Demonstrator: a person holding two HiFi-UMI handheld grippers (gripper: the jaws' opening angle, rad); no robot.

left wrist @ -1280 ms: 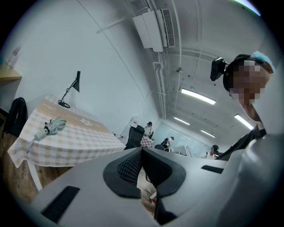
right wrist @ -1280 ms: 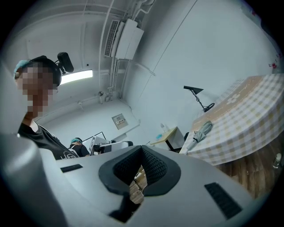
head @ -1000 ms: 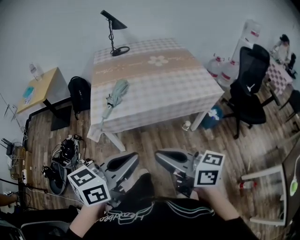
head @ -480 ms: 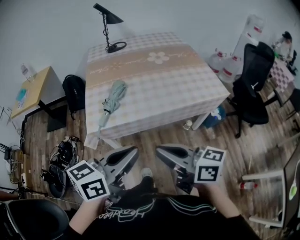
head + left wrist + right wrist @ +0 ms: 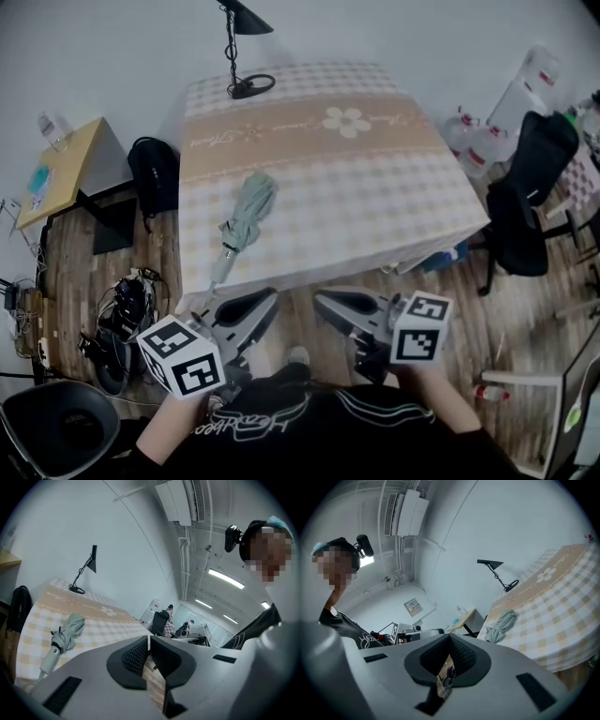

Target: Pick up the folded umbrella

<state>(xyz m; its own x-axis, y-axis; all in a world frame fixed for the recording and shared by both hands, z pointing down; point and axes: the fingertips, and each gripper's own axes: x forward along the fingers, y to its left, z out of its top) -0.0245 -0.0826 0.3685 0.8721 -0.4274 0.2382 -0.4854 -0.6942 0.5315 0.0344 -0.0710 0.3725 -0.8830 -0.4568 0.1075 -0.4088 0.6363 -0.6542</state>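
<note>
A pale green folded umbrella (image 5: 244, 223) lies on the checked tablecloth of the table (image 5: 375, 187), near its front left corner, handle toward me. It also shows in the left gripper view, umbrella (image 5: 63, 639), and in the right gripper view, umbrella (image 5: 500, 626). My left gripper (image 5: 265, 302) hangs just short of the table's front edge, below the umbrella's handle, shut and empty. My right gripper (image 5: 323, 302) is beside it to the right, also shut with nothing in it.
A black desk lamp (image 5: 242, 47) stands at the table's far left corner. A small wooden side table (image 5: 66, 169) and a black backpack (image 5: 155, 173) sit left of the table. Cables and gear (image 5: 122, 319) lie on the floor at left; a black office chair (image 5: 530, 206) and water jugs (image 5: 487, 141) are at right.
Both grippers have come forward toward the table, which now lies closer and larger in view. The umbrella sits much nearer the left gripper. Both stay shut.
</note>
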